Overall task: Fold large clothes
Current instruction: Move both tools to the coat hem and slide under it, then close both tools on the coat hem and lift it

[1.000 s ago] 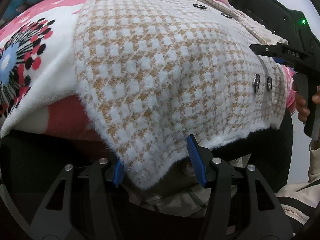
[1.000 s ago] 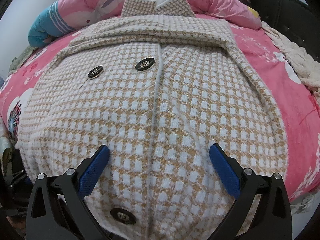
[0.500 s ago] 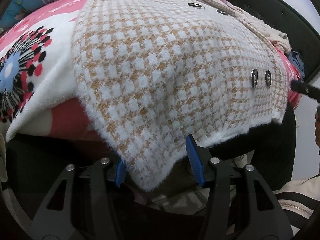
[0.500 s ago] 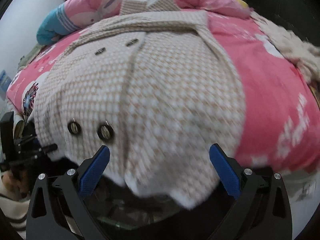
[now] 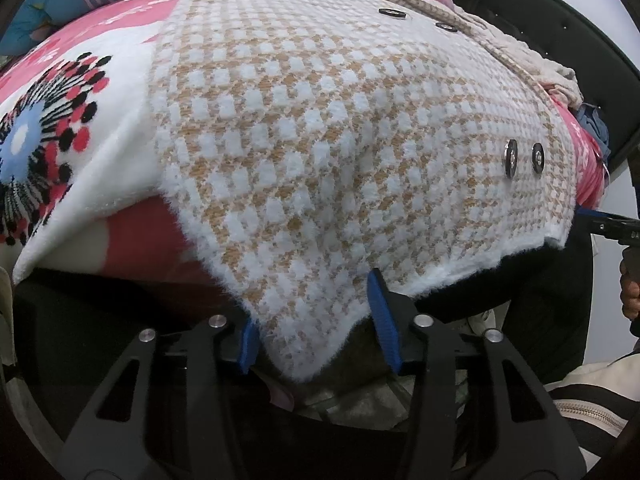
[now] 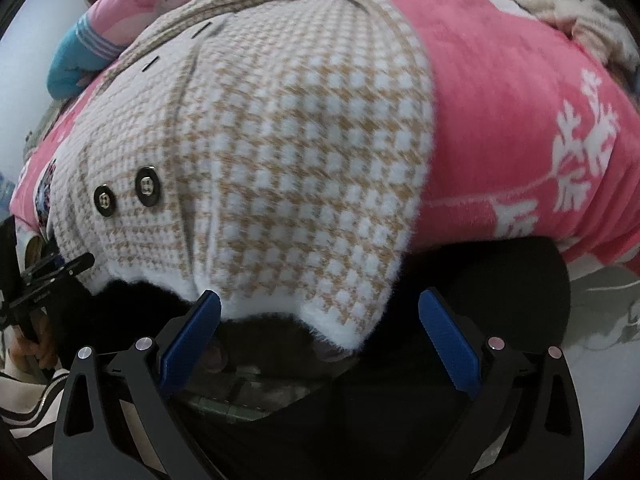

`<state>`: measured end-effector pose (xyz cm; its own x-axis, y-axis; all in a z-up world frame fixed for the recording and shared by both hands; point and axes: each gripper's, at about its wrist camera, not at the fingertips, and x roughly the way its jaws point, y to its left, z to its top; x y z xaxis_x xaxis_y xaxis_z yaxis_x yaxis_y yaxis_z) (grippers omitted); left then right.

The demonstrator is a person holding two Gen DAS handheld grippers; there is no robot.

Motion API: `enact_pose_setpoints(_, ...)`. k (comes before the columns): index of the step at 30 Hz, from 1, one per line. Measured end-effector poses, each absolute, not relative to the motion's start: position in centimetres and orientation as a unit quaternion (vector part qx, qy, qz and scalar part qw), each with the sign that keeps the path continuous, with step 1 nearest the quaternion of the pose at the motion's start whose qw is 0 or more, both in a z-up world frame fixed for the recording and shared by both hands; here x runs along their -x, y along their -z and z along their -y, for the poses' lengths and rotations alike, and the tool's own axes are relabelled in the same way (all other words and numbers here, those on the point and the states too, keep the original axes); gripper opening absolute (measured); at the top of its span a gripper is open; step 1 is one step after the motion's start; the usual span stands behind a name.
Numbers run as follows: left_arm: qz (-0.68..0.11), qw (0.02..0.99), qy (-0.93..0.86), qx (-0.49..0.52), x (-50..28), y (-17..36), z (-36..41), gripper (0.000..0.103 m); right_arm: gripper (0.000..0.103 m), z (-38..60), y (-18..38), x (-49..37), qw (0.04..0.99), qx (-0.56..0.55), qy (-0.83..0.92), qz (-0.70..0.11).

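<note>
A tan-and-white houndstooth coat [image 5: 340, 140] lies spread on the bed, its hem hanging over the near edge. My left gripper [image 5: 316, 332] is at the hem's left corner. Its jaws are closing with the fluffy corner hanging between the blue pads, which do not pinch it. In the right wrist view my right gripper [image 6: 320, 344] stands wide open around the coat's [image 6: 300, 160] right hem corner, pads apart from the cloth. Two black buttons [image 6: 126, 194] sit near the hem. Each gripper shows at the edge of the other's view: right gripper [image 5: 608, 228], left gripper [image 6: 52, 272].
A pink blanket [image 6: 520, 120] with white print covers the bed, with a white flower-patterned part [image 5: 60, 140] at the left. A rolled pink and blue quilt [image 6: 132, 12] lies at the head. A black bed frame [image 5: 520, 20] runs behind. The person's striped sleeve [image 6: 24, 400] is close by.
My right gripper has slid from over the coat's middle back and down to the hem's right corner. The left jaws have narrowed a little around the left corner.
</note>
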<state>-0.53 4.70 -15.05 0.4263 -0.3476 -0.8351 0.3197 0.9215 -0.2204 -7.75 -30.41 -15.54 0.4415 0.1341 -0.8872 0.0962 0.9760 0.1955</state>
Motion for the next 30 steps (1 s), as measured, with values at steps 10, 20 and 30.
enact_pose_setpoints(10, -0.499, 0.844, 0.195, 0.014, 0.4, 15.2, -5.2, 0.041, 0.071, 32.5, 18.1, 8.7, 0.826, -0.114, -0.009, -0.552)
enact_pose_setpoints(20, -0.503, 0.844, 0.188, 0.010, 0.3, 15.2, -5.1, 0.036, 0.036, 34.2, 20.0, 10.4, 0.814, -0.117, -0.015, -0.569)
enact_pose_setpoints(30, -0.503, 0.843, 0.188, 0.008, 0.1, 15.2, -5.3, 0.036, 0.030, 32.2, 20.7, 11.1, 0.813, -0.106, -0.010, -0.572)
